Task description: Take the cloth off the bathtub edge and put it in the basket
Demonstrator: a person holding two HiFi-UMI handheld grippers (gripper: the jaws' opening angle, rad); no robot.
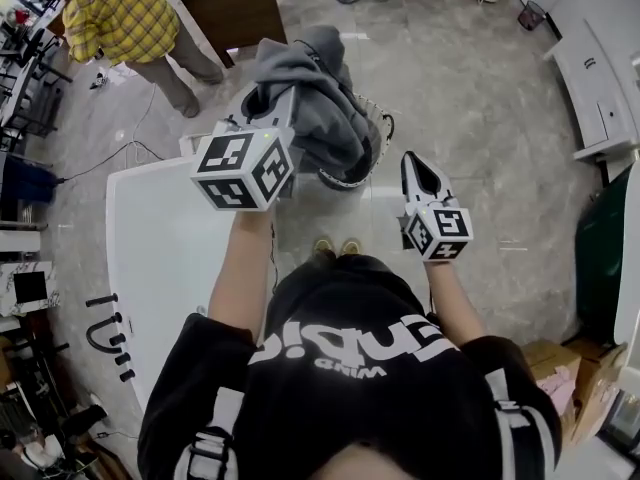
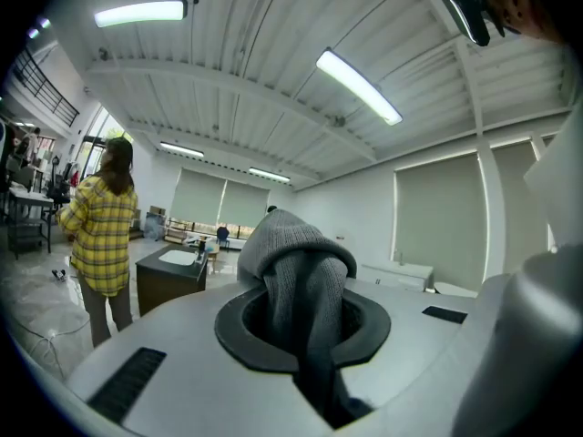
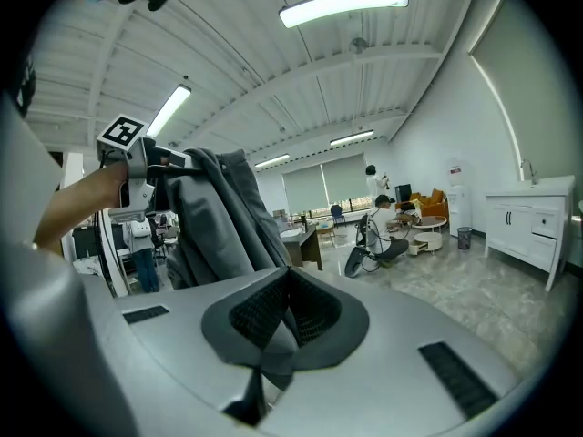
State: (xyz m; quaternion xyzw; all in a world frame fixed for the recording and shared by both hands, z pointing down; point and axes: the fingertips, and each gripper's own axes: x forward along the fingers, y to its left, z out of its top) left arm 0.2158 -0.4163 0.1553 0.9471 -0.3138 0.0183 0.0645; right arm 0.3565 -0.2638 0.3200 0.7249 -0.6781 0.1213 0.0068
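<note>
Floor: grey glossy tile; large open room, white ribbed ceiling w/ strip lights.
Tub: white, at head-view left, beside operator's L arm.
Basket: on the floor just off the tub's far corner; only part of its dark-and-white rim shows, the rest is under the cloth.
Cloth: grey knit, off the tub, bunched and held up over the basket. Lower folds hang across the basket opening; contact w/ basket can't be told.
L gripper: jaws clamped on the cloth; fabric fills the gap between the pads and mounds up ahead of them. Points approx. level.
R gripper: jaws together, tips meet in a point. A thin grey sliver sits at the gap in its own view; can't tell if it is cloth. Sits right of the basket, near the cloth, w/ a strip of floor showing between them in head view.
Bystander: person in yellow plaid shirt, standing at head-view top left, back to the L gripper's camera.
Cabinet: dark, just right of the bystander; white basin on top per L gripper view.
Cupboard: white, along the R wall, well apart from the basket.
Bkgd: seated person far off in R gripper view.
</note>
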